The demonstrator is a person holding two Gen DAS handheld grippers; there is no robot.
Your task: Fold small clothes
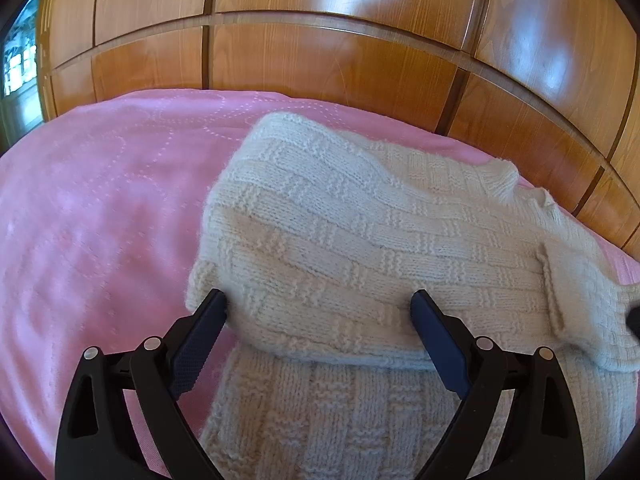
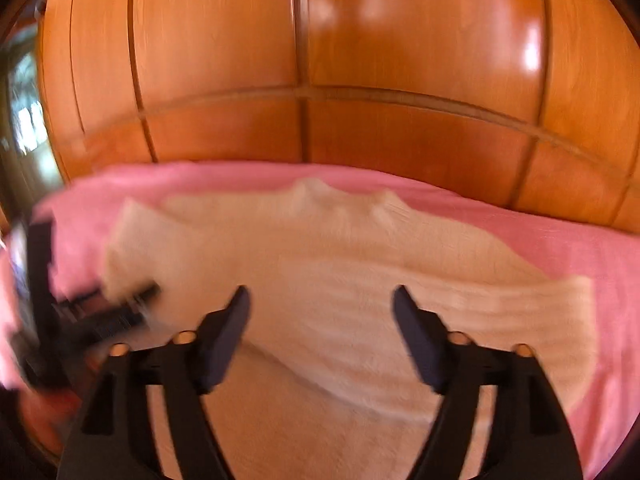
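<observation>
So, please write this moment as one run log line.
sweater: partly folded on pink cover | left gripper: open over fold | right gripper: open, empty

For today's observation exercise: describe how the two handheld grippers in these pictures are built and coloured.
Both look alike. The left gripper has two black plastic arms with triangular cut-outs, round silver pins at the joints, and dark blue textured pads. The right gripper has the same black frame and dark pads; blur hides finer detail. No cables, markings or sleeves show.
</observation>
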